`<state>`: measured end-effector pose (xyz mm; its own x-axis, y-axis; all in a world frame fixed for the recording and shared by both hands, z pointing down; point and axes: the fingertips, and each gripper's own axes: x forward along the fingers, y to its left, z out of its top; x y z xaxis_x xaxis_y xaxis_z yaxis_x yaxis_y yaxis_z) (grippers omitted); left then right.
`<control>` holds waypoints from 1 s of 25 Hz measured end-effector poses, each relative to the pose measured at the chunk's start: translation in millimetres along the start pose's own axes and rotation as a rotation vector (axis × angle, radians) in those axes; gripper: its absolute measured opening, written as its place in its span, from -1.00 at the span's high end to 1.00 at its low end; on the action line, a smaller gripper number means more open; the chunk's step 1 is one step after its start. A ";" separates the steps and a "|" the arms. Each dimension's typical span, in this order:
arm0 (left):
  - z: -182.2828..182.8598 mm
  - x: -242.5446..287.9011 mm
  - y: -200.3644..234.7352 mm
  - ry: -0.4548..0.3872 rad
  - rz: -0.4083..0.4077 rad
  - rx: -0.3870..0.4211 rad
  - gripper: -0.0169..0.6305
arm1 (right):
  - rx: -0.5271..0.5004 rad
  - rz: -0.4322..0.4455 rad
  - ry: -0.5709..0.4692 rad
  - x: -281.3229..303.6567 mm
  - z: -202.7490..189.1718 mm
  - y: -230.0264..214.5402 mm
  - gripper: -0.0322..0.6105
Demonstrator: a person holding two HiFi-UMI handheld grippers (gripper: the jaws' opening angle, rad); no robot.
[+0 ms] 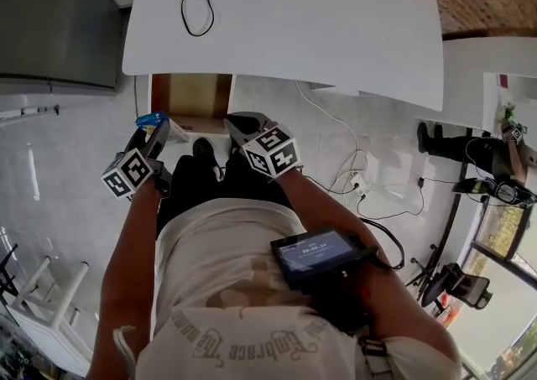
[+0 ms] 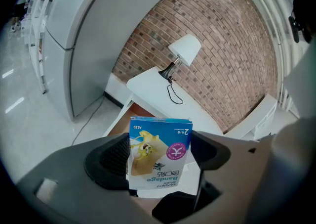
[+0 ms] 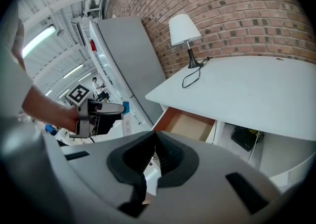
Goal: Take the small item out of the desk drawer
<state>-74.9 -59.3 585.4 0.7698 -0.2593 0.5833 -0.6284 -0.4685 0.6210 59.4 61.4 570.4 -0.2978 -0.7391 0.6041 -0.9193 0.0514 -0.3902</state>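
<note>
- Up close in the head view, a small screen (image 1: 323,254) rides on the person's right forearm at 5 o'clock, over a pale printed shirt.
- Just beyond it, the right hand-held gripper (image 3: 154,138) points toward 12 o'clock. Its own view shows the two ribbed pads pressed together with nothing between them.
- At 9 o'clock of that one, a little apart, is the left hand-held gripper (image 1: 156,131). Its jaws are clamped on a bandage packet (image 2: 159,151), one pad on each flat side.
- That packet is blue-topped with a pink round mark, and its print reads upside down in the left gripper view. It stands on edge between the pads and sticks out past their tips.
- It is out of the drawer (image 1: 191,100), in the air over the white floor (image 1: 67,202), just short of the drawer's front and toward its 8 o'clock corner.
- Next comes the drawer itself, pulled open from under the desk (image 1: 336,26), with its brown wooden bottom showing.
- Farther on, at 12 o'clock, the white desk top carries a looped black cable (image 1: 197,1) and a lamp (image 3: 185,31) with a white shade.
- Beyond the desk's 9 o'clock side stands a tall grey cabinet (image 1: 50,26), and a brick wall (image 2: 232,45) runs behind everything.
</note>
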 end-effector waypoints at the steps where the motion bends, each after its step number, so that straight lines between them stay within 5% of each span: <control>1: 2.4 -1.5 -3.2 -0.011 -0.004 0.001 -0.25 | 0.001 -0.003 -0.006 -2.7 0.9 -1.0 0.88; 25: 61.9 -44.8 -96.3 -0.119 -0.126 0.155 -0.25 | -0.071 -0.015 -0.182 -51.2 76.0 9.0 0.88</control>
<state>-41.9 -54.8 467.0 0.8545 -0.2846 0.4346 -0.5091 -0.6249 0.5919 85.9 48.7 483.2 -0.2383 -0.8491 0.4714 -0.9410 0.0817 -0.3285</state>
